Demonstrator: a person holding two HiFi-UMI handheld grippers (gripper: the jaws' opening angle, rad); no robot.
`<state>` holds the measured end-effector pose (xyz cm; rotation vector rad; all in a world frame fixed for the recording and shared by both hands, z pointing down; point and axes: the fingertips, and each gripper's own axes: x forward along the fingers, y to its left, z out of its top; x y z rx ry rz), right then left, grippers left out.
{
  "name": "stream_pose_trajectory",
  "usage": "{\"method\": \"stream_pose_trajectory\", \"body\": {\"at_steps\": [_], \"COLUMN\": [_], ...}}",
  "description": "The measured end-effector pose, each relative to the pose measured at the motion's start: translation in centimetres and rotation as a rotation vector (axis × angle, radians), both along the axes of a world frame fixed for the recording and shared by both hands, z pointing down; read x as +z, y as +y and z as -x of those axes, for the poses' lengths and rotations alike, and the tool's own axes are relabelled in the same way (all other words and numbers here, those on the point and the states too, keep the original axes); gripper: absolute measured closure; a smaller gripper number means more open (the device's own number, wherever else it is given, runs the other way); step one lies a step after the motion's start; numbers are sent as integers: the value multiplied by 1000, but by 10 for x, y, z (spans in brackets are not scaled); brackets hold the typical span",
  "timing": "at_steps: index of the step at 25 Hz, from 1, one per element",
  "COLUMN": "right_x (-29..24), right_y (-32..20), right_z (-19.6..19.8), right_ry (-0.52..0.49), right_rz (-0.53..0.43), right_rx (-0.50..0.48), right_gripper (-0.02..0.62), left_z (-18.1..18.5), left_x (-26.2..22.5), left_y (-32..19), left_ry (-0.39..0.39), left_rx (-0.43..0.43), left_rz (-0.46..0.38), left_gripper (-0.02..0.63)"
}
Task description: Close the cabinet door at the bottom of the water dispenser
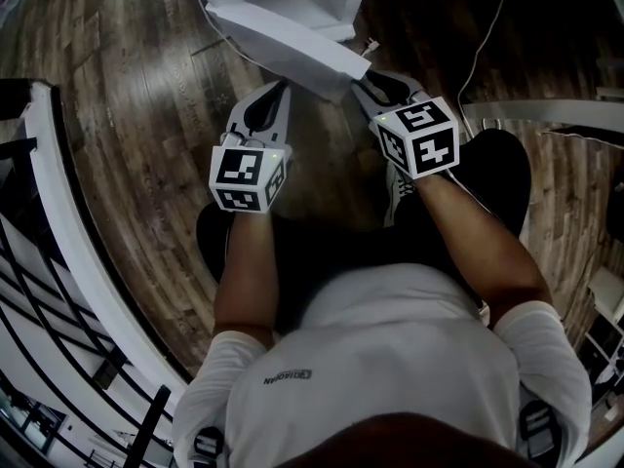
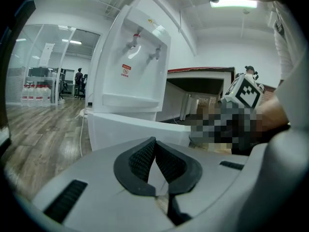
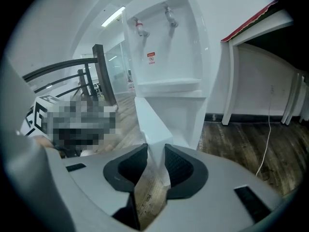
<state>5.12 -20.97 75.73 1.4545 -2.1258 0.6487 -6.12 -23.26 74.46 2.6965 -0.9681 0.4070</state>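
The person crouches in front of the water dispenser [image 3: 169, 57], and its bottom cabinet door [image 1: 292, 47] stands swung well out over the wooden floor [image 1: 117, 86], its free edge pointing back toward them. The door is plainly not shut, so I'd call this the very start of the job: getting hold of the door before swinging it home.

The right gripper [image 3: 155, 151] does the work. Its jaws stand apart and straddle the door's free edge, which runs down into the gap between the two dark pads [image 3: 179, 166]. The white panel fills that gap almost from pad to pad. From this angle I can't be sure the pads actually press on it; they look to be just beside its faces rather than biting.

The left gripper [image 2: 154, 141] hangs back on the other side of the door, near its broad outer face but apart from it. Its jaws are drawn together at the tips with nothing between them.

The next move, as I judge it, calls for the right gripper either to close on the edge or simply to bear against the door's outer face, then to carry it in an arc round the hinge toward the dispenser's base until it sits flush. The gripper has to follow that curve rather than push straight, or the edge may slip out from between the pads. The left gripper could help with a flat push on the panel for the last stretch.
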Motion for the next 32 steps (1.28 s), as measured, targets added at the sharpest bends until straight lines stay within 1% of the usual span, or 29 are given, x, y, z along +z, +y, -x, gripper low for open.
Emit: {"method": "stream_pose_trajectory", "body": {"at_steps": [4,10,15,20,24,29,32], "right_x": [0,2,2,3,2,1,1], "right_y": [-7,-18,-27,-39,-51,-74,-86], "right_z": [-7,-21,-31,-41,-51,-65,-71], "right_ry": [12,31,-19,-70,-16,72,65], "right_rz": [11,23,26,53,60,54,32], "right_rx": [3,0,30,57,38,-24,-21], "right_gripper": [469,469,469,469,469,469,469], "left_z": [3,-10,-18,-18,-21,-21,-18], "left_x": [4,4,2,2,1,3,6], "left_y": [-4,-3,-5,-7,-7,-5,-4], "left_ry": [7,12,17,15,20,2,-1], "left_rx": [-14,11,23,17,21,30,29], "left_rz": [18,19,13,13,16,18,26], "left_gripper": [611,611,611,611,611,611,611]}}
